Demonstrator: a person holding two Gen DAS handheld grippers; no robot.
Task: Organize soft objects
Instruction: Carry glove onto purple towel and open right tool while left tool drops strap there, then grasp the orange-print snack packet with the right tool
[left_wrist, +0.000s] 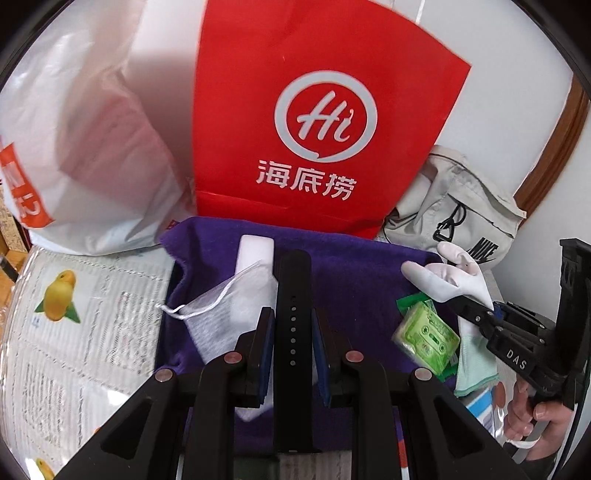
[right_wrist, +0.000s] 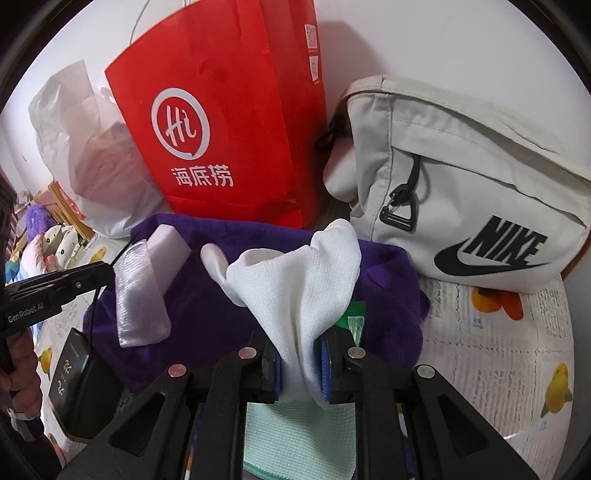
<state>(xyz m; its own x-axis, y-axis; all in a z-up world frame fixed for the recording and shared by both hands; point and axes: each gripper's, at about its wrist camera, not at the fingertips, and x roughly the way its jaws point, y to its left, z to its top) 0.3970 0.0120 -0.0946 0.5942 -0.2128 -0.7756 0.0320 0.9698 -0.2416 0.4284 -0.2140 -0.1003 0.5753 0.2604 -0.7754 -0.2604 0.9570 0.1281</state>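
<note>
Right now my left tongs (left_wrist: 293, 347) are squeezed onto a black watch strap (left_wrist: 293, 295) with little holes. The strap stands straight up between the two blue pads, and both pads press on its sides. Under it lies a purple towel (left_wrist: 354, 266), spread on the table.

On the towel, just left of the strap, lies a white mesh pouch (left_wrist: 221, 314) with a thin white string. A white block (left_wrist: 255, 251) lies behind the pouch, near the far edge of the towel. Near the right edge of the towel is a green cassette-print packet (left_wrist: 428, 336).

My right tongs (right_wrist: 301, 369) are closed on a white glove (right_wrist: 303, 284). The glove is bunched up between the pads and its fingers stick up over the towel. Below these tongs lies a pale green cloth (right_wrist: 295, 439).

Behind the towel stands a red paper bag (left_wrist: 317, 122) with a round "Hi" mark. To its left is a white plastic bag (left_wrist: 74, 147). To its right, a pale grey Nike bag (right_wrist: 469, 192) leans at the back wall.

The table has a newspaper-print cover (left_wrist: 74, 332) with yellow fruit pictures on it. A black box with gold writing (right_wrist: 74, 376) sits by the left edge of the towel
</note>
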